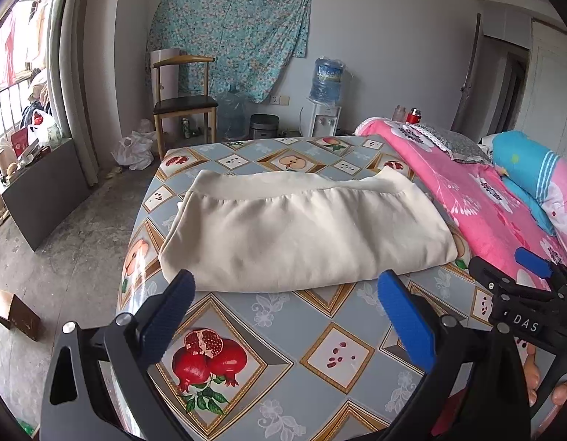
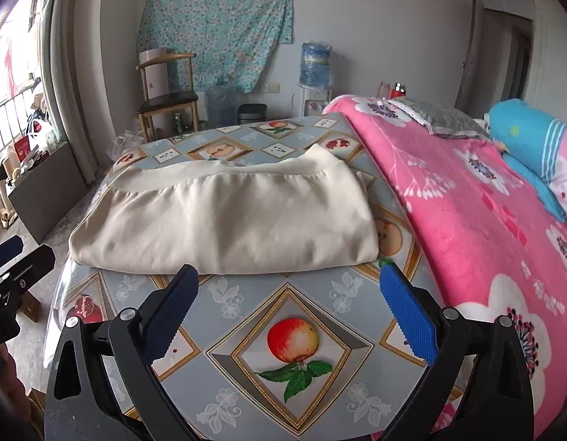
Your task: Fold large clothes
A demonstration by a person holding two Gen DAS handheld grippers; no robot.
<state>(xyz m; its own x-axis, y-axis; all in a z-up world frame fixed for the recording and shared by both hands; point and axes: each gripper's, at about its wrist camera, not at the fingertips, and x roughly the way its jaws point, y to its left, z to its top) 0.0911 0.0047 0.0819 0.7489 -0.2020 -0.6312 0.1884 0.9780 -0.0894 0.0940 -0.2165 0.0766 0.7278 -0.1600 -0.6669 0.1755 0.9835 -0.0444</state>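
Both grippers hover above the near end of the table [image 2: 224, 334], and neither is gripping anything. The left gripper [image 1: 287, 294] has its jaws spread wide over the fruit-patterned cloth, with nothing between the pads. The right gripper [image 2: 287, 286] is spread just as wide and also empty.

The cream garment [image 1: 302, 235] lies folded in a broad rectangle across the middle of the table, ribbed hem on the far side and the rounded fold edge facing the grippers. It sits just beside the pink blanket [image 2: 467, 202] on the right, apparently not touching it, though the fisheye bend makes that margin hard to judge.

As I read it, one fold is laid down and the choice now is whether to halve it again. To do that well, each gripper should come in low at a near corner and pinch through all the layers, not just the top sheet. Both should lift together and carry the edge at matching heights so the stack does not skew. The left corner hangs close to the table's edge, so pull inward, never outward. Smooth the shallow wrinkles across the top before pressing any new crease.
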